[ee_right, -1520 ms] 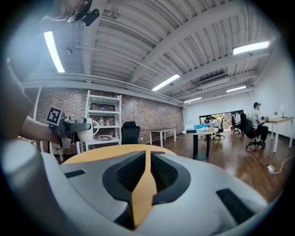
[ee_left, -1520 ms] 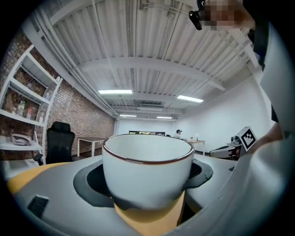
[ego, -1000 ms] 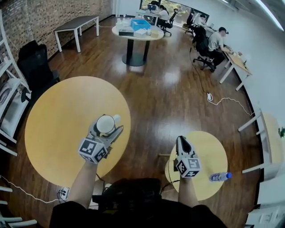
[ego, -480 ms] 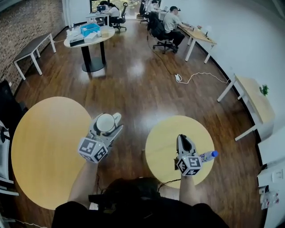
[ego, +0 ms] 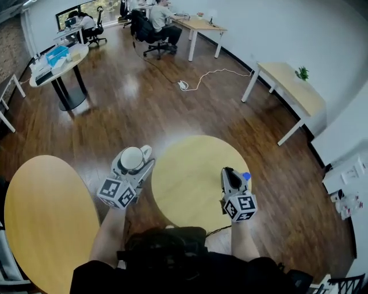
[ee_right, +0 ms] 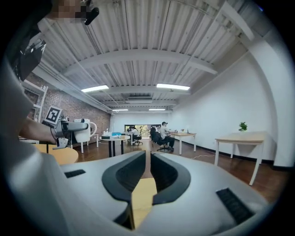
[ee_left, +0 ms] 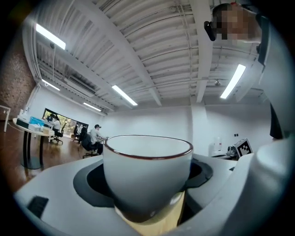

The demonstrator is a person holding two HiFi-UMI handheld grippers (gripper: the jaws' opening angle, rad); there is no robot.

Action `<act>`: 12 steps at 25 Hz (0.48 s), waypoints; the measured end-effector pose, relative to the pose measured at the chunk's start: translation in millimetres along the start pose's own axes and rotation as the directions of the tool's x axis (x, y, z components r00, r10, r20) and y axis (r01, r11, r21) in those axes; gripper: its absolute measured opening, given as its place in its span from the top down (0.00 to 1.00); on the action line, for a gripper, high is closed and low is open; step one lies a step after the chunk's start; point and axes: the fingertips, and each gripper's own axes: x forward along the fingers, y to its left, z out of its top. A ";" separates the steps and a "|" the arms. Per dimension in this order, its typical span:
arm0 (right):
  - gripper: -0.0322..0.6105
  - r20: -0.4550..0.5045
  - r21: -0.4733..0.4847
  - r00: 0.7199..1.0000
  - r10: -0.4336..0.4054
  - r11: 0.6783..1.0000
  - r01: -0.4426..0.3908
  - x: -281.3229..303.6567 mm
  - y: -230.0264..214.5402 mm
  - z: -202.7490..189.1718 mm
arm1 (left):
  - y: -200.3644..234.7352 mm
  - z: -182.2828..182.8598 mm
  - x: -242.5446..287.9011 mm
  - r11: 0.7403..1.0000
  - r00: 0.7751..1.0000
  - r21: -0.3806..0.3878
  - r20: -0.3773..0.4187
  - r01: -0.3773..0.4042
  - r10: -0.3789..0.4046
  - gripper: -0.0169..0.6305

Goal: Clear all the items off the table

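Observation:
A white cup [ego: 131, 159] with a dark red rim sits upright between the wide jaws of my left gripper [ego: 135, 154], which is shut on it; the cup [ee_left: 147, 175] fills the left gripper view. That gripper hangs over the floor, between a large round yellow table [ego: 46, 218] and a small round yellow table [ego: 190, 172]. My right gripper [ego: 229, 174] is shut and holds nothing, over the small table's right part. Its jaws [ee_right: 148, 159] meet above the yellow top. Only the blue cap of a water bottle [ego: 246, 177] shows behind it.
A dark wooden floor surrounds the tables. A round table with a blue box [ego: 57, 60] stands at the far left, and a wooden desk [ego: 287, 86] with a plant stands along the right wall. A white cable [ego: 207, 77] lies on the floor. People sit at desks [ego: 158, 17] at the back.
The view has swung to the right: the small table moved from the right to the centre, and the bottle is now mostly hidden behind my right gripper. Both grippers stay as before.

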 end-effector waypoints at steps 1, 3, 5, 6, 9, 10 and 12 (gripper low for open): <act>0.89 0.003 0.001 1.000 -0.025 1.000 0.025 -6.9 -8.4 -0.8 | -7.9 -6.7 10.3 1.000 1.000 -0.007 -0.009 0.030 -0.030 0.34; 0.89 0.011 0.008 0.998 -0.068 0.998 0.068 -18.7 -17.9 -1.7 | -22.1 -17.6 28.8 0.996 0.995 -0.016 -0.028 0.092 -0.093 0.34; 0.89 0.012 0.016 0.995 -0.097 0.995 0.097 -28.0 -21.3 -4.0 | -35.6 -27.1 44.9 0.988 0.987 -0.027 -0.051 0.153 -0.154 0.34; 0.89 0.008 0.019 0.994 -0.110 0.994 0.110 -31.9 -22.8 -6.3 | -42.1 -31.8 51.5 0.984 0.982 -0.033 -0.061 0.178 -0.180 0.34; 0.89 -0.002 0.038 0.988 -0.157 0.987 0.156 -39.7 -29.5 -13.5 | -54.6 -43.8 69.5 0.970 0.967 -0.053 -0.083 0.236 -0.240 0.34; 0.89 -0.006 0.048 0.985 -0.174 0.984 0.174 -42.2 -31.5 -15.6 | -56.7 -47.9 74.9 0.966 0.963 -0.063 -0.091 0.249 -0.255 0.34; 0.89 -0.017 0.069 0.979 -0.203 0.977 0.204 -49.0 -34.9 -21.1 | -61.2 -57.4 83.0 0.959 0.954 -0.084 -0.111 0.271 -0.279 0.34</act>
